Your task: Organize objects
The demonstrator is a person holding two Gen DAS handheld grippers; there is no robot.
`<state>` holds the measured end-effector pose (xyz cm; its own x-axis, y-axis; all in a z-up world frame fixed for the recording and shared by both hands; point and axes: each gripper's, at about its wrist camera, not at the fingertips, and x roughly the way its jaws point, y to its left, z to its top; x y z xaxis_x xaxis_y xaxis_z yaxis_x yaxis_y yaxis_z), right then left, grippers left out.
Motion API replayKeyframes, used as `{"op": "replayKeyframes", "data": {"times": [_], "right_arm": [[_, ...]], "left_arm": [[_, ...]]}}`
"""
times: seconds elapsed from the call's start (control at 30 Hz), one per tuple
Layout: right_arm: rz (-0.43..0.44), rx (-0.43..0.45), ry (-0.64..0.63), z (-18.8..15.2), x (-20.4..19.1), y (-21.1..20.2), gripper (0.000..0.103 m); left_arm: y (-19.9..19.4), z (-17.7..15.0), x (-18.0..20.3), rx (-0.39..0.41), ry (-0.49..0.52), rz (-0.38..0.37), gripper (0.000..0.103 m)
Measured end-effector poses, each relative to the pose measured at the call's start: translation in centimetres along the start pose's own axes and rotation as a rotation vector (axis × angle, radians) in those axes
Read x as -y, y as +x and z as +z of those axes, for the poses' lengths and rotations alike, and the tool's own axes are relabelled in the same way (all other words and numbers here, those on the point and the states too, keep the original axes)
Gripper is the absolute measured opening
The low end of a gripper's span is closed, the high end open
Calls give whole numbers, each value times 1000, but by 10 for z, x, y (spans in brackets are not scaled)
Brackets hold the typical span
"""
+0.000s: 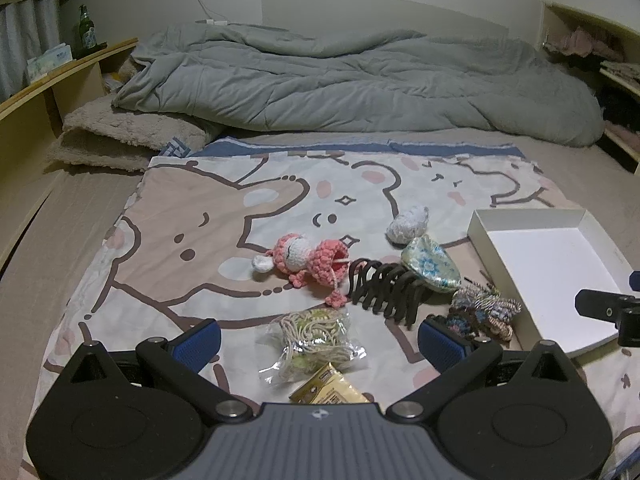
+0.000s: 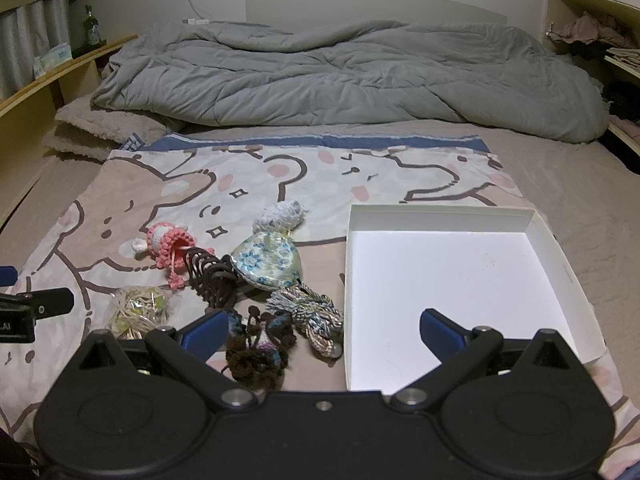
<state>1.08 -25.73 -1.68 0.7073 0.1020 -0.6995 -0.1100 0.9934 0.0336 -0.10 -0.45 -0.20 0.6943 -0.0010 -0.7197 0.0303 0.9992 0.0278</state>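
Small items lie on a cartoon-print cloth (image 1: 192,216) on the bed: a pink crochet doll (image 1: 308,258), a dark claw hair clip (image 1: 384,286), a floral pouch (image 1: 430,266), a white crochet ball (image 1: 408,224), a bagged cord bundle (image 1: 312,340), a yellow packet (image 1: 330,390), a braided cord bundle (image 2: 312,314) and a dark crochet piece (image 2: 260,346). An empty white box (image 2: 452,280) sits to their right. My left gripper (image 1: 320,342) is open over the bagged cord bundle. My right gripper (image 2: 324,330) is open, straddling the box's left wall.
A rumpled grey duvet (image 1: 340,76) fills the far half of the bed, with a beige fleece blanket (image 1: 120,136) at its left. Wooden shelves (image 1: 48,88) run along the left side, holding a green bottle (image 1: 86,30). More shelving (image 2: 600,32) stands at the right.
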Motion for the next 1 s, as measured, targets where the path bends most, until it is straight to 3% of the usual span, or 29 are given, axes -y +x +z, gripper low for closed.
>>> {"op": "replayKeyframes", "data": {"times": [0.13, 0.3, 0.5, 0.7, 0.8, 1.0], "right_arm": [[-2, 41, -9, 3, -3, -2, 103], [-66, 91, -36, 9, -12, 1, 103], [-30, 93, -44, 14, -19, 13, 103], [47, 25, 15, 15, -17, 32, 103], [72, -1, 24, 16, -20, 42, 103], [109, -139, 81, 17, -20, 72, 103]], "left_arm": [[-1, 4, -5, 12, -24, -11, 103], [2, 7, -17, 18, -39, -24, 103], [15, -4, -27, 4, -42, -8, 103], [40, -18, -36, -115, -106, -58, 103], [56, -23, -37, -180, -140, -26, 103], [81, -34, -28, -274, -174, -25, 103]]}}
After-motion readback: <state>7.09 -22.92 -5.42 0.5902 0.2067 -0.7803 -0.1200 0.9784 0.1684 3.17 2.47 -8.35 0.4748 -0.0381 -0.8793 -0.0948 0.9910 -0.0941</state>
